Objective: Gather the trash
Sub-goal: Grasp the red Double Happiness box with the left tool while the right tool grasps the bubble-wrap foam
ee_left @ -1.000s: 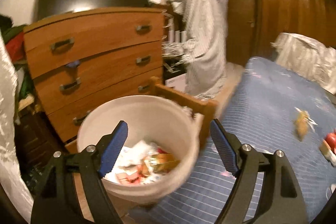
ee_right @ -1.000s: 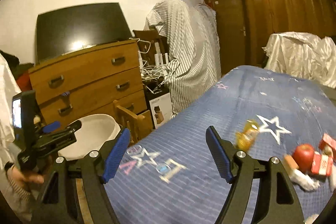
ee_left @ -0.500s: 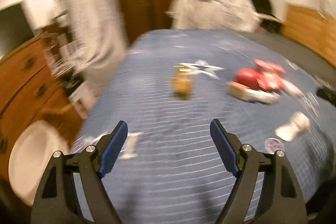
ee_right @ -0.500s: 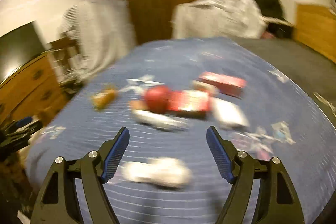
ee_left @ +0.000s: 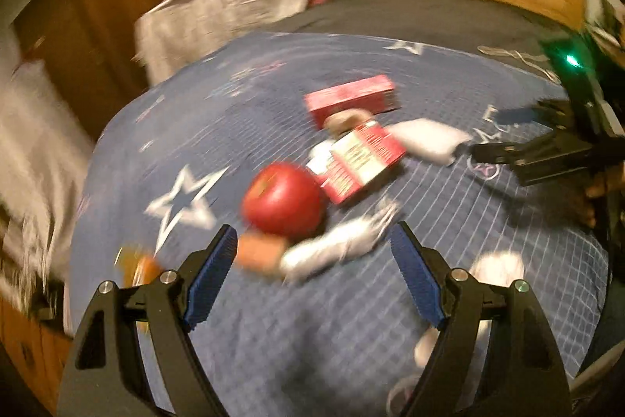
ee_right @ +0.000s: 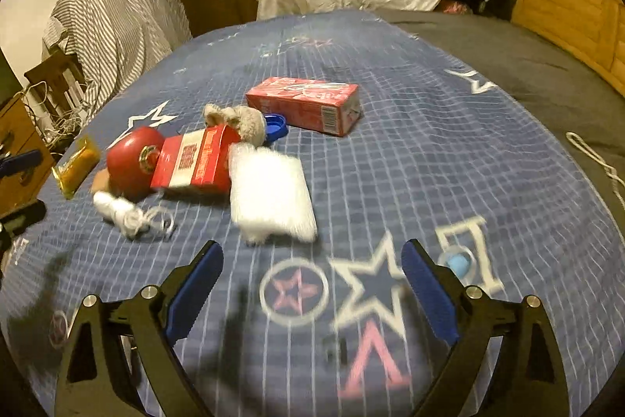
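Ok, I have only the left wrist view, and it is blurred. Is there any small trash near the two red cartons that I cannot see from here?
Observer: Yes. The right wrist view shows a blue bottle cap lying beside the long red carton, next to a fluffy grey clump.
Operator: And the orange blur to the left of the apple, what is it?
Observer: It is a flat yellow packet, lying apart from the apple.
Operator: Does the right gripper hold anything?
Observer: No. Its jaws have just been opening, and only the blanket shows between them.
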